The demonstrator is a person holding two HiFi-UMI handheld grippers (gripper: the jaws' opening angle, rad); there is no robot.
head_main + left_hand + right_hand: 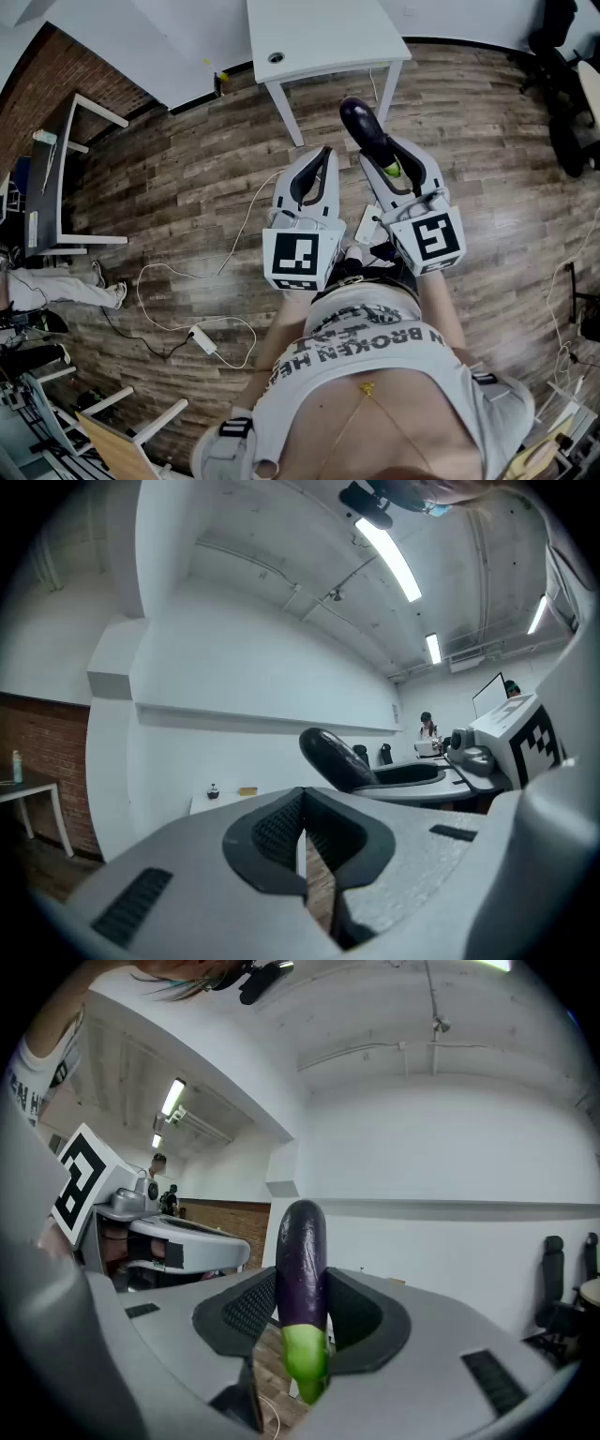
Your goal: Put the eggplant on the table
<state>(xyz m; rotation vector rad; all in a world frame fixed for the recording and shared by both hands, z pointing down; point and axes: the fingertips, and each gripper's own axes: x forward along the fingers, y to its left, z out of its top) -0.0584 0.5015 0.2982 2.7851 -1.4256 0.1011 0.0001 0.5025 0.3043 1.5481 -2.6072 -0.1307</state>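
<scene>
Head view: at centre frame, the right gripper clamps the eggplant, purple end pointing at the white table above, likely ready for placing. Left gripper view: the left gripper has its jaws together, empty. Right gripper view: the pads pinch the eggplant's purple body above the green stem.

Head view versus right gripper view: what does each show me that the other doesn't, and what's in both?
Only the head view shows the right hand-held gripper's own marker cube, the power strip on the floor and the black desk at left. Only the right gripper view shows the pads pressed against both sides of the eggplant, plus the ceiling lights. Both show the eggplant gripped in that gripper, with the left hand-held gripper alongside.
</scene>
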